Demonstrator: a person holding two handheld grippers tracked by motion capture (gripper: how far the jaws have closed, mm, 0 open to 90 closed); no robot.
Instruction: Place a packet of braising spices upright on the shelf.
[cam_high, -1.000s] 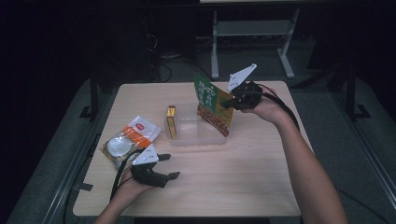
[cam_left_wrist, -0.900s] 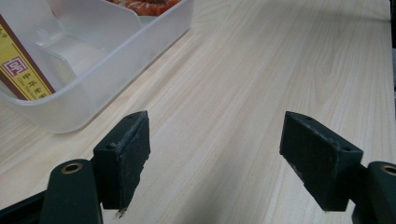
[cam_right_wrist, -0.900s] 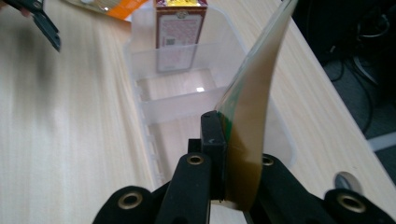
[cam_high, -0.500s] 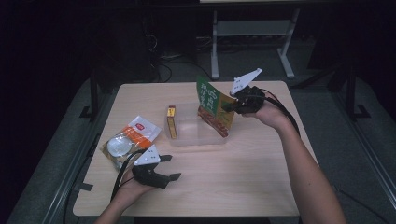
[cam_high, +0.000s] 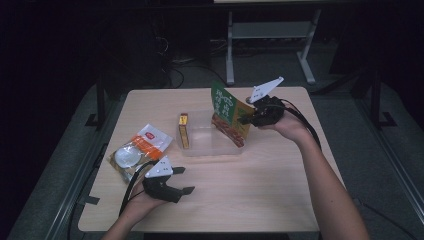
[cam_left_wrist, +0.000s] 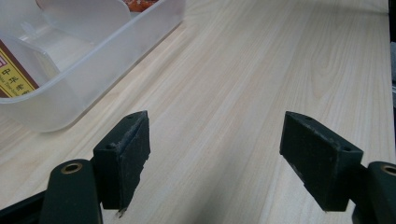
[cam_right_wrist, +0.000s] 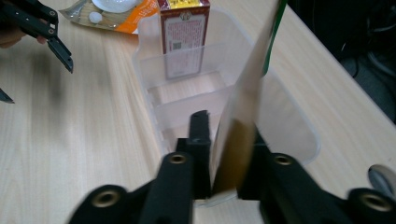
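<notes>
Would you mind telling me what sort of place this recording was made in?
Probably a lab or workshop: a bare wooden table under dark surroundings, cables on the floor, and a metal stand behind.

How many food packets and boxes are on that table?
3: a small box standing in the clear tray's left end, a green packet over its right end between the right tongs, and an orange pouch left of the tray.

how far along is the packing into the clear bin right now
Done: the small red box stands in the clear bin. In hand: the green packet leans into the bin between the right claw jaws, which have just been opening. Left: the orange pouch lies beside the open left claw.
</notes>
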